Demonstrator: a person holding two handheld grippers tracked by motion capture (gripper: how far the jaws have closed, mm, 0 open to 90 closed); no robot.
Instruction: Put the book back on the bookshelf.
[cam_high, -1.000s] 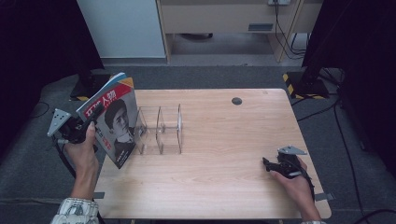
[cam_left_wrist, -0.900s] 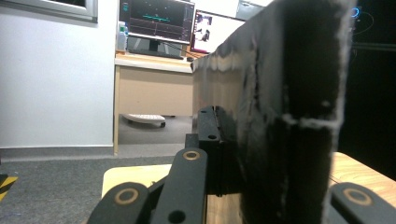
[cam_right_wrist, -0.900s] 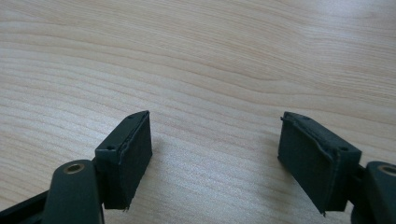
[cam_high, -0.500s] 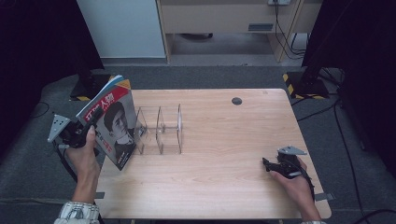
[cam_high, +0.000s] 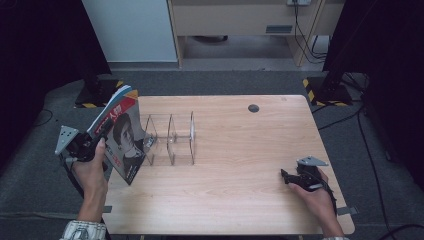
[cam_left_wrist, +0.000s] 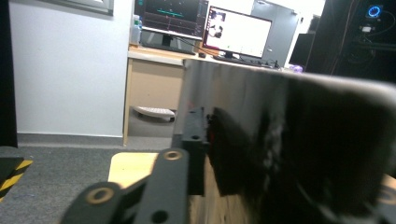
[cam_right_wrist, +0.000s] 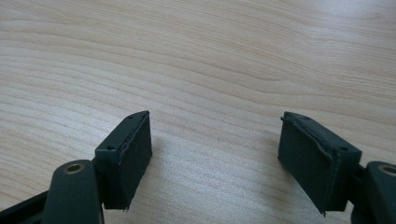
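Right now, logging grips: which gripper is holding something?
The left gripper, clamped on the tilted magazine; the right gripper rests open on the table.

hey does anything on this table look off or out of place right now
Nothing looks spilled or damaged. The one thing not settled is the magazine: the left gripper holds it tilted at the table's left edge, beside the clear divider rack rather than in a slot. The right gripper rests open on bare wood.
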